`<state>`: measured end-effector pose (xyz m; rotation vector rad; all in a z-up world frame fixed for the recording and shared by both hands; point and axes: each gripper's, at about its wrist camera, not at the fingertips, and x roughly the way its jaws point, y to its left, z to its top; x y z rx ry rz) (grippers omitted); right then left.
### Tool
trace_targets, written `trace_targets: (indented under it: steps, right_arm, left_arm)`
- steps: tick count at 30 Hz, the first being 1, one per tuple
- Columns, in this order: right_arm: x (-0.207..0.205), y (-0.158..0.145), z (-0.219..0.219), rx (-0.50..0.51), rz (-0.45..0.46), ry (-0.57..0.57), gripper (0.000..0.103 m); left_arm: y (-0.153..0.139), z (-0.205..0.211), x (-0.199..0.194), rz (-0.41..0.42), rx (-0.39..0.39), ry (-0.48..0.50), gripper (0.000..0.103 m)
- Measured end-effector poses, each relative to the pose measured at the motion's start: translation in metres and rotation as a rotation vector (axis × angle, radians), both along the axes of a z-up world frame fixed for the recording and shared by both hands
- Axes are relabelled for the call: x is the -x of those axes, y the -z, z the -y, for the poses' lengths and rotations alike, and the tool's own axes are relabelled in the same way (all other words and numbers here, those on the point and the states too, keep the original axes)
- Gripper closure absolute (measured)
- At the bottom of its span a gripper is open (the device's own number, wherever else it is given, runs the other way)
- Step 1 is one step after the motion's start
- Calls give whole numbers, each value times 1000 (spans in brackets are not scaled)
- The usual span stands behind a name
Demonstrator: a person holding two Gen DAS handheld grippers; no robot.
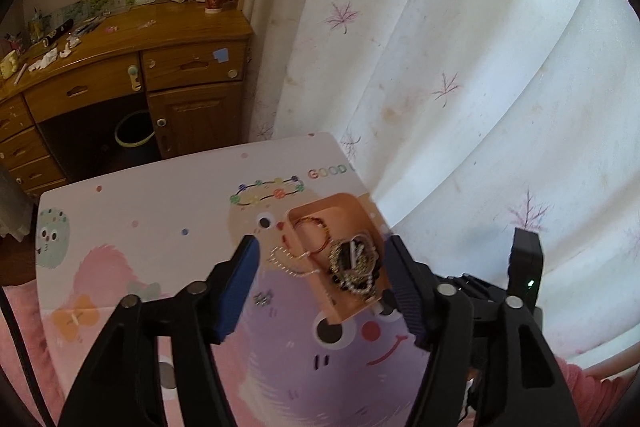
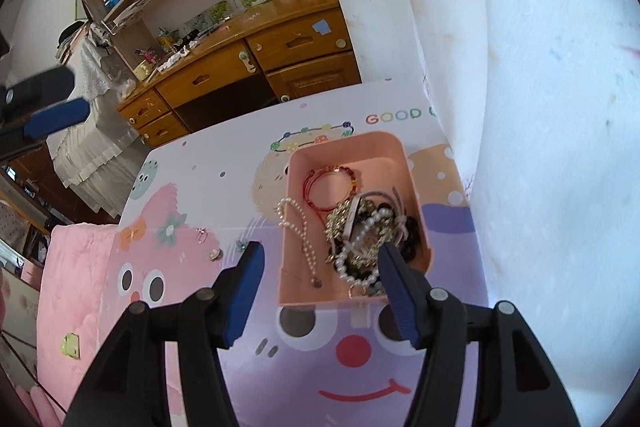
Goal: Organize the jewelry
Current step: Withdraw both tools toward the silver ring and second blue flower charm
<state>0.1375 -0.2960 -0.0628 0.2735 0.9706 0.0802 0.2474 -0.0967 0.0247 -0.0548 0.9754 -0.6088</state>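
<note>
The table (image 2: 208, 163), with its cartoon print, carries a pink box (image 2: 404, 163) near the curtain (image 2: 520, 107) — one place to gather the jewelry. Bracelets and a watch are heaped inside; a pearl necklace (image 2: 298, 223) hangs over its left wall. Small earrings (image 2: 216, 254) lie loose beside the box. Both hand-held grippers — left (image 1: 320, 267), right (image 2: 320, 267) — hover spread, holding nothing; nothing blocks them.
</note>
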Motion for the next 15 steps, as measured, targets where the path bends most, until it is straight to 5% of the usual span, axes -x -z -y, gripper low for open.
trace_targets:
  steps: [15]
  right_arm:
    - [19,1,-70,-70,6,145,43]
  left_arm:
    - [59,-75,17,-1,-155,187,32]
